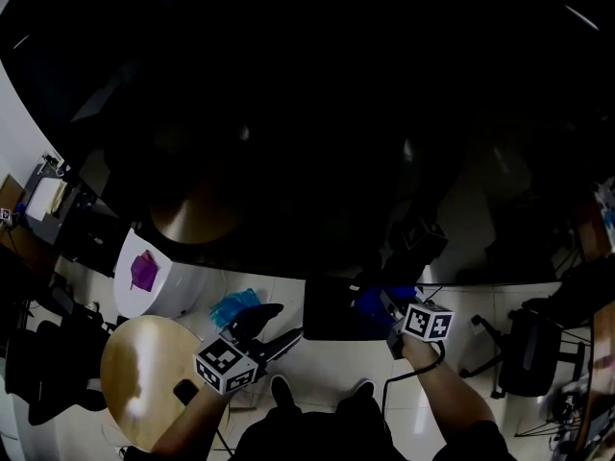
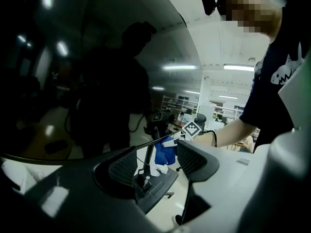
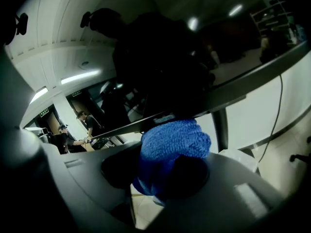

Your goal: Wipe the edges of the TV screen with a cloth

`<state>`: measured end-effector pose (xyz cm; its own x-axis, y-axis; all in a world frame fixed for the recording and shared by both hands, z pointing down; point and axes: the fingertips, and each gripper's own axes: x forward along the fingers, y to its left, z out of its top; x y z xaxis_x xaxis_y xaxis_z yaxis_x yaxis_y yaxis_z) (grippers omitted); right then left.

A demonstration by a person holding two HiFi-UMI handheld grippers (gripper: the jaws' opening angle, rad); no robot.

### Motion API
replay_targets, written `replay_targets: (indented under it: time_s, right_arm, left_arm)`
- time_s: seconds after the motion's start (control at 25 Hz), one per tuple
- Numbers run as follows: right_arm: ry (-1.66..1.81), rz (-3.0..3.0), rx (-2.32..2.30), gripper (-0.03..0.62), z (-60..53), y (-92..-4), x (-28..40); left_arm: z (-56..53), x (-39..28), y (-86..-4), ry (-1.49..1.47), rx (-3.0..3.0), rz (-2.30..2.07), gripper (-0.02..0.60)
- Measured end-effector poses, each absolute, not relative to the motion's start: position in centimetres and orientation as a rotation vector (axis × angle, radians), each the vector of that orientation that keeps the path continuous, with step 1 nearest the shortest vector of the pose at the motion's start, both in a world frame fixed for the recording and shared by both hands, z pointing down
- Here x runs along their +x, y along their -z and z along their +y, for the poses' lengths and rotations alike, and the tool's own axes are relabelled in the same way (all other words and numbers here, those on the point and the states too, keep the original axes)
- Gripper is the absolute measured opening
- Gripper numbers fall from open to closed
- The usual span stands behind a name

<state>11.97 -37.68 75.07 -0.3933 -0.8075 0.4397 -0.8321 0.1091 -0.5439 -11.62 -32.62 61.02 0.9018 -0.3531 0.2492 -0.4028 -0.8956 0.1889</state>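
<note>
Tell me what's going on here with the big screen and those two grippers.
A person stands below a large dark TV screen with a gripper in each hand. The right gripper is clamped on a bunched blue cloth, which sits up against the screen's bottom edge. The left gripper is nearby, just under that same edge, with its jaws apart and nothing in them.

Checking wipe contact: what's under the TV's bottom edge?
The blue cloth, clamped in the right hand-held gripper, sits beneath the TV edge; the cloth covers the contact line.

TV screen (image 1: pixel 307 113) — top cut off; cloth (image 1: pixel 368 306) partly hidden behind right gripper (image 1: pixel 386 309).
</note>
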Motion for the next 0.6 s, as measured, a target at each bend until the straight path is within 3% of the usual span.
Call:
replay_targets:
  time_s: [0.6]
  right_arm:
    - [-1.171,-2.387,1.450,0.144,-40.9,-74.6,-3.4]
  left_arm:
    - [-35.5,-21.8,-62.6,-0.240,2.736,-0.737,0.250]
